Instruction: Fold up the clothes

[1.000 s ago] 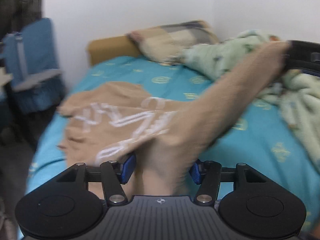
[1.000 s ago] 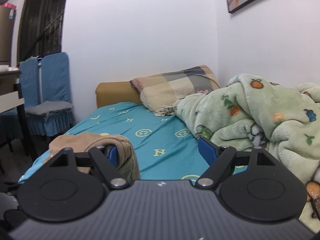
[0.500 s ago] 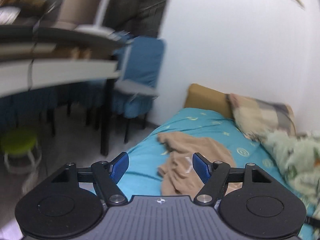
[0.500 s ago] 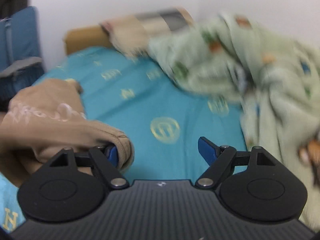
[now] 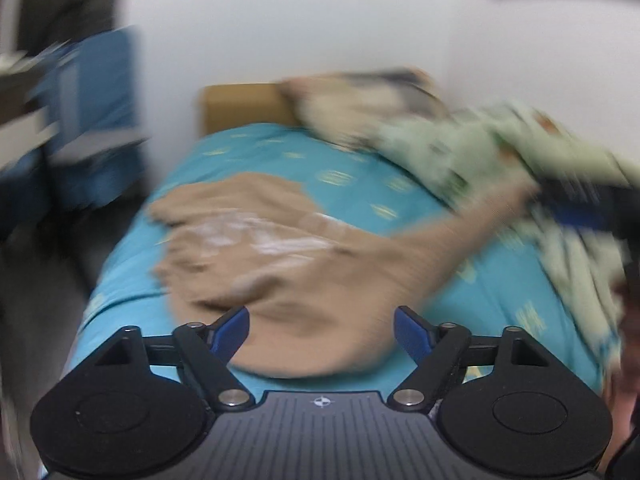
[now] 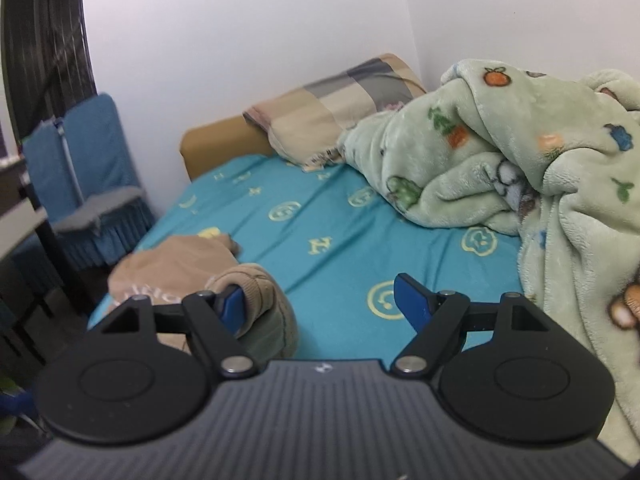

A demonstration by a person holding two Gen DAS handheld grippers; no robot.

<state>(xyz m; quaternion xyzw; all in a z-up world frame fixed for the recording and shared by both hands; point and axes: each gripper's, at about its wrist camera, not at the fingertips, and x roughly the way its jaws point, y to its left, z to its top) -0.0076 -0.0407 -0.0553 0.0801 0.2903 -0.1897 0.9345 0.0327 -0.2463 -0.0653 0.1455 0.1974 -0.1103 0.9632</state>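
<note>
A: Right, left wrist view first. Where does the sweater sit?

B: Tan sweater [image 5: 280, 248] lies spread on the bed [image 5: 360, 184], on the teal sheet, white lettering up. Picture is blurred. One sleeve stretches off to the right, up toward the right hand-held gripper [image 5: 576, 210] near the green blanket [image 5: 500, 152].

A: Left hand-held gripper [image 5: 322, 334]?

B: Fingers apart, blue pads wide. It hangs over the sweater's near hem; nothing pinched between the pads.

A: And the right wrist view?

B: Right hand-held gripper [image 6: 320, 304] has its fingers apart too. The sleeve cuff [image 6: 256, 304] is bunched around the left fingertip [image 6: 232, 306], draped on it; the other pad is bare over the sheet. So not clamped, just hooked.

A: Surroundings?

B: Checked pillow [image 6: 340, 108] at the head of the bed against a tan headboard [image 6: 216, 148]. Blanket heaped along the right side. Blue-covered chair [image 6: 88, 168] stands beside the bed on the left.
</note>
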